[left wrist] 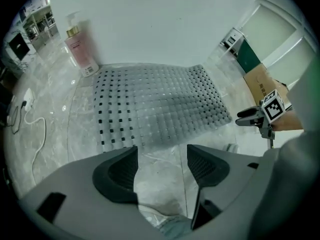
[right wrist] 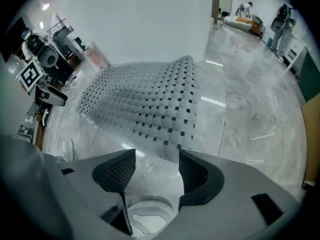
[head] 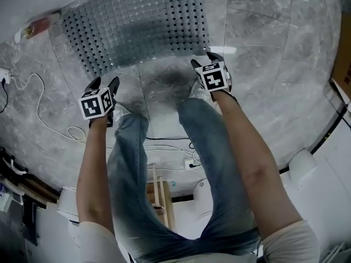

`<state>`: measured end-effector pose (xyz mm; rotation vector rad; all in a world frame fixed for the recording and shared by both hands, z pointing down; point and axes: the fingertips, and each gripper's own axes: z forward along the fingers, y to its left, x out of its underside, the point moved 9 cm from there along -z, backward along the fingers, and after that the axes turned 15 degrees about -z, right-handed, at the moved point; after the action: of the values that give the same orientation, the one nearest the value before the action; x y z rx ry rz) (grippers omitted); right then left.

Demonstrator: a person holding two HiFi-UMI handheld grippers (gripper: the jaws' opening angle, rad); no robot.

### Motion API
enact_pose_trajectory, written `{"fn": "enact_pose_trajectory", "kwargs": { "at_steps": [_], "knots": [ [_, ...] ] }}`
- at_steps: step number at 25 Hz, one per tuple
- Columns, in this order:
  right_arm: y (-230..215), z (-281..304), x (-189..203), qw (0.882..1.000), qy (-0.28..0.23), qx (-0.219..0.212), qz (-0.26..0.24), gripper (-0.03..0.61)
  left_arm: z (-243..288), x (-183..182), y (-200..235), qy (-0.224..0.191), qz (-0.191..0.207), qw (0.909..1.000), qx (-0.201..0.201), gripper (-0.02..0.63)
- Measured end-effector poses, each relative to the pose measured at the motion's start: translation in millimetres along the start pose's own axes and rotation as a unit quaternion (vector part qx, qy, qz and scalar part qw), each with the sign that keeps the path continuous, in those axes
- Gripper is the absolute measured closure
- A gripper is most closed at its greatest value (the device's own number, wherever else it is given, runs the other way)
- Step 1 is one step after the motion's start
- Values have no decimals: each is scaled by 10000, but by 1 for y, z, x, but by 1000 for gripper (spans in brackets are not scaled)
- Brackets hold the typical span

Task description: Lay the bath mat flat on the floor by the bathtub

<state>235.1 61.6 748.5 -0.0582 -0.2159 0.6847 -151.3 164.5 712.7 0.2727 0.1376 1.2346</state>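
Observation:
A grey see-through bath mat (head: 137, 23) with rows of small square holes lies spread flat on the marble floor, its far edge against the white tub wall (left wrist: 150, 24). My left gripper (head: 105, 85) hovers just short of the mat's near left corner, jaws open and empty. My right gripper (head: 207, 59) is at the near right corner, also open with nothing between its pads. In the left gripper view the mat (left wrist: 155, 104) lies beyond the left gripper (left wrist: 160, 168). The right gripper view has the mat (right wrist: 145, 96) just ahead of the right gripper (right wrist: 152, 170).
A pink pump bottle (left wrist: 80, 51) stands at the mat's far left corner by the tub. A white cable (head: 38, 108) loops over the floor at left. A cardboard box (left wrist: 262, 81) sits at right. The person's jeans-clad legs (head: 131, 163) stand right behind the mat.

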Motion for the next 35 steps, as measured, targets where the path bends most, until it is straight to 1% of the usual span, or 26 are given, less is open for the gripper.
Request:
{"fn": "enact_pose_trajectory", "kwargs": {
  "at_steps": [4,6,9,12,15,16,17,19,22,25,28,31,33,35],
  "knots": [
    [-35,8,28,9985,72,20,535,287,15,0,-34,162,235,9995,148,290],
    [-54,17,39,9952,-80,-71,976,287,23,-2,-48,158,247,9994,184,291],
    [-74,30,45,9845,-433,-407,1652,287,36,-3,-62,183,298,9991,234,295],
    [-79,45,40,9766,-545,-713,1956,299,47,-1,-67,204,298,9990,257,298],
    [-79,57,35,9696,-477,-785,2266,307,51,3,-65,196,179,9992,309,298],
    [-78,58,35,9694,-432,-765,2293,316,50,4,-63,184,149,9992,315,299],
    [-76,57,33,9710,-395,-727,2245,337,48,5,-60,163,123,9993,307,299],
    [-70,51,27,9778,-365,-542,1989,376,42,7,-53,113,87,9995,266,301],
    [-50,39,15,9901,-360,-36,1356,427,31,15,-40,115,49,9997,223,305],
    [-28,27,2,9949,-330,485,822,445,19,25,-26,175,-36,9995,244,305],
    [-6,14,-14,9942,-233,1027,207,457,11,35,-11,241,-49,9993,284,308],
    [16,7,-26,9863,-67,1562,-522,460,4,41,4,262,-82,9993,239,308],
    [29,7,-33,9798,5,1776,-916,460,1,44,13,267,-117,9993,248,310],
    [42,8,-41,9748,13,1821,-1286,462,-1,47,20,298,-138,9991,275,311]
  ]
}}
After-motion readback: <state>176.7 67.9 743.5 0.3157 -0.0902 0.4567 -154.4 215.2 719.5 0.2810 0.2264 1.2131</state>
